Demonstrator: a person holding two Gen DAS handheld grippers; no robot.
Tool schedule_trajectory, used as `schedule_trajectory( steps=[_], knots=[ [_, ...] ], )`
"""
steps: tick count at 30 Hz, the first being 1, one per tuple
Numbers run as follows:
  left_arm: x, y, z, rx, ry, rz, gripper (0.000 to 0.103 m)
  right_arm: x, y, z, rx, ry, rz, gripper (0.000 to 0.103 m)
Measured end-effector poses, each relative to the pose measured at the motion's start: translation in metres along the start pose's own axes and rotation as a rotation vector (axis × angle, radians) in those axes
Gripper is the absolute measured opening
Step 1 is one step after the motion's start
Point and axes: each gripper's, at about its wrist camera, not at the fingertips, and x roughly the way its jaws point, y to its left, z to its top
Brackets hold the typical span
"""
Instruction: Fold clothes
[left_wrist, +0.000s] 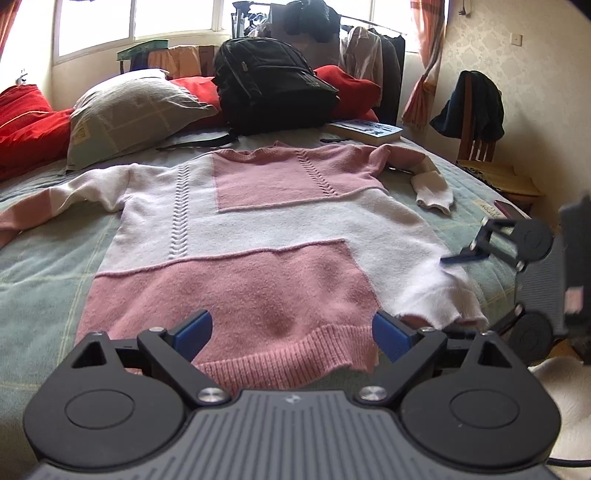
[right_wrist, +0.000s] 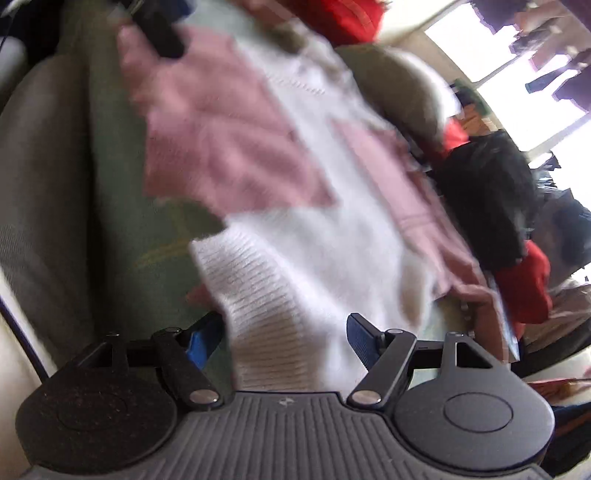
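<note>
Across bed (left_wrist: 44, 266), sweater (left_wrist: 258, 221) spread flat for folding; your left gripper (left_wrist: 291, 334) jaws apart over hem, right gripper (right_wrist: 284, 339) apart, lower right corner between jaws, ungripped.

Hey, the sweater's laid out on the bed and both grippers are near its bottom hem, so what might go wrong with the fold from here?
1. The right gripper is open over the white hem corner, which already looks rumpled; a shallow pinch could slip off.
2. The far sleeve lies bent back on itself, so it may bunch inside the fold.
3. The backpack and book sit close above the sweater collar, leaving little room there.
</note>
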Motion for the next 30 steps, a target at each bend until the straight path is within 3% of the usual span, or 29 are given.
schedule_trajectory(
  steps=[4,7,10,12,17,21,24,28,29,30],
  knots=[
    [-0.001,0.001,0.001,-0.006,-0.007,-0.005,0.094,-0.040,-0.042,0.002,0.194,-0.132,0.052,0.078],
    [0.001,-0.002,0.003,0.006,-0.008,-0.012,0.094,-0.055,-0.066,-0.005,0.268,-0.158,0.107,0.078],
    [0.004,-0.006,0.004,0.018,-0.009,-0.023,0.094,-0.047,-0.077,-0.019,0.306,-0.108,0.152,0.073],
    [0.006,-0.007,0.003,0.015,-0.005,-0.029,0.094,-0.037,-0.082,-0.033,0.390,-0.054,0.242,0.058],
    [0.013,-0.007,-0.001,0.011,0.019,-0.036,0.094,0.002,-0.096,-0.094,0.800,0.025,0.500,0.051],
    [0.018,-0.010,0.000,0.020,0.037,-0.037,0.094,0.023,-0.098,-0.132,1.071,0.007,0.601,0.050],
    [0.020,-0.013,0.001,0.027,0.038,-0.045,0.094,0.029,-0.098,-0.140,1.201,-0.037,0.596,0.048],
    [0.022,-0.015,0.001,0.029,0.040,-0.057,0.094,0.024,-0.084,-0.130,1.191,-0.063,0.513,0.048],
    [0.022,-0.016,0.000,0.032,0.043,-0.057,0.094,0.021,-0.079,-0.125,1.160,-0.063,0.486,0.040],
    [0.023,-0.016,0.000,0.034,0.046,-0.056,0.094,0.018,-0.075,-0.120,1.134,-0.063,0.468,0.021]
  ],
)
